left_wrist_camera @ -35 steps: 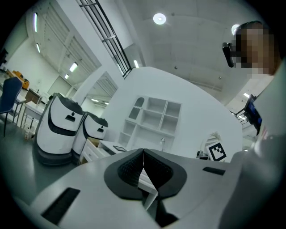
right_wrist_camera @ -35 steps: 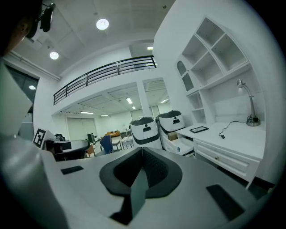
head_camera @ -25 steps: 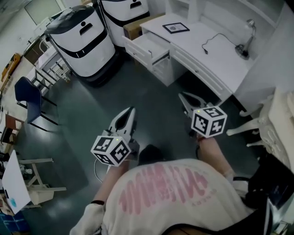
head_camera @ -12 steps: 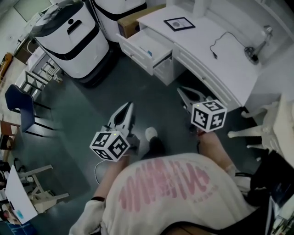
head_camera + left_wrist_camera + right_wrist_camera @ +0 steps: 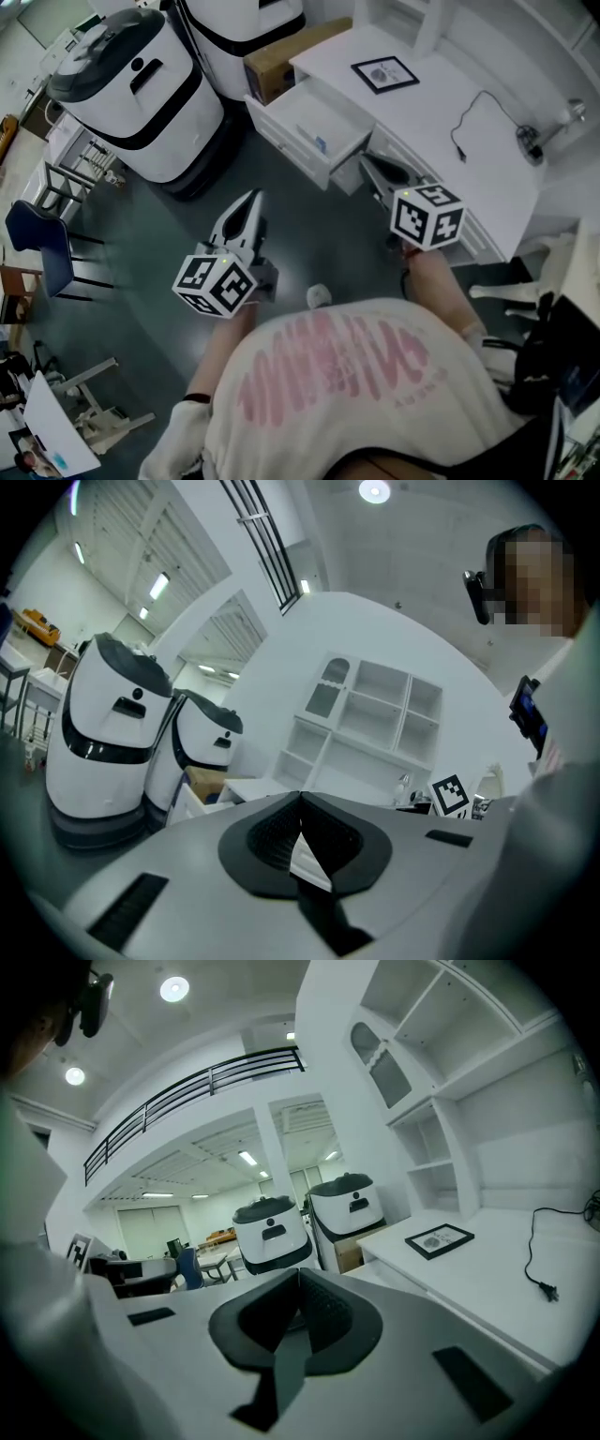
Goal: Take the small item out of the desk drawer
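Note:
The white desk stands at the upper right of the head view with its left drawer pulled open. Inside the drawer, near the front, lies a small blue-marked item. My right gripper is shut and empty, its tip just right of the drawer's front corner. My left gripper is also shut and empty, above the dark floor a little short of the drawer. In the left gripper view the left gripper points toward the desk. The right gripper looks along the desk's edge in its own view.
Two big white-and-black machines stand left of the desk, with a cardboard box between them and it. A framed picture, a cable and a lamp are on the desktop. A blue chair stands far left.
The person has stepped closer to the desk. Both grippers have moved toward the open drawer, the right one reaching its front corner. Both stay shut.

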`<move>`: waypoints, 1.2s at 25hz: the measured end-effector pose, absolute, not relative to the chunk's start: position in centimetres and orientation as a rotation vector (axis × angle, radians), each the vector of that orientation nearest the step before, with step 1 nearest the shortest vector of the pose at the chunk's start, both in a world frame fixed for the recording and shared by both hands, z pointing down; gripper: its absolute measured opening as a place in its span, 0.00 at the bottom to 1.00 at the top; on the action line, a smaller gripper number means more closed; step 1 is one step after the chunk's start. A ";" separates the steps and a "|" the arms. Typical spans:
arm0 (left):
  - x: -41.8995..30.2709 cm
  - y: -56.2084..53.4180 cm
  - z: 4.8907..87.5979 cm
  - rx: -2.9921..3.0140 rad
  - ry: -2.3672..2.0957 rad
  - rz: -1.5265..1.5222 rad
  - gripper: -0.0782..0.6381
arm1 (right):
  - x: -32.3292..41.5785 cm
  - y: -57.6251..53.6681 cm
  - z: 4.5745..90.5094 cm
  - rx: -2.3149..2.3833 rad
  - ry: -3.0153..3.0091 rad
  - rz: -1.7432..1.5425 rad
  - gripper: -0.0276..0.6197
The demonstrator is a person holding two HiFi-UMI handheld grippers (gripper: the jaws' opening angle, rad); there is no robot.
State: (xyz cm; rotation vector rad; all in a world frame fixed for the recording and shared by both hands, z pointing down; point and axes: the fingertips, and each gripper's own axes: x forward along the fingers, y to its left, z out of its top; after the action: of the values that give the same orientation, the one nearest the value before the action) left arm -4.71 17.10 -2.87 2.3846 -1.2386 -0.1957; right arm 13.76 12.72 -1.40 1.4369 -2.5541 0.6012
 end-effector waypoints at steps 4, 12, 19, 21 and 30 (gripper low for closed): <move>-5.5 13.7 -3.8 2.437 -1.222 -0.179 0.15 | 13.2 9.4 -1.5 1.439 -2.541 0.582 0.07; -6.3 11.2 0.2 2.391 -1.208 -0.105 0.15 | 13.3 6.4 3.1 1.419 -2.437 0.665 0.07; -8.3 8.8 4.1 2.284 -1.254 -0.093 0.15 | 12.9 2.6 7.8 1.377 -2.360 0.721 0.07; -9.0 8.0 4.8 2.257 -1.262 -0.090 0.15 | 12.7 1.0 8.9 1.362 -2.348 0.724 0.07; -15.3 0.2 7.5 2.159 -1.358 -0.039 0.15 | 10.5 -8.8 14.5 1.335 -2.299 0.831 0.07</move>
State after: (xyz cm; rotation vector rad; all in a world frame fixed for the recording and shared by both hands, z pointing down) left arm -15.27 0.20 7.52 2.1588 -1.3576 -0.0393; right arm 10.49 -8.82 14.46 1.3345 -2.2993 0.8314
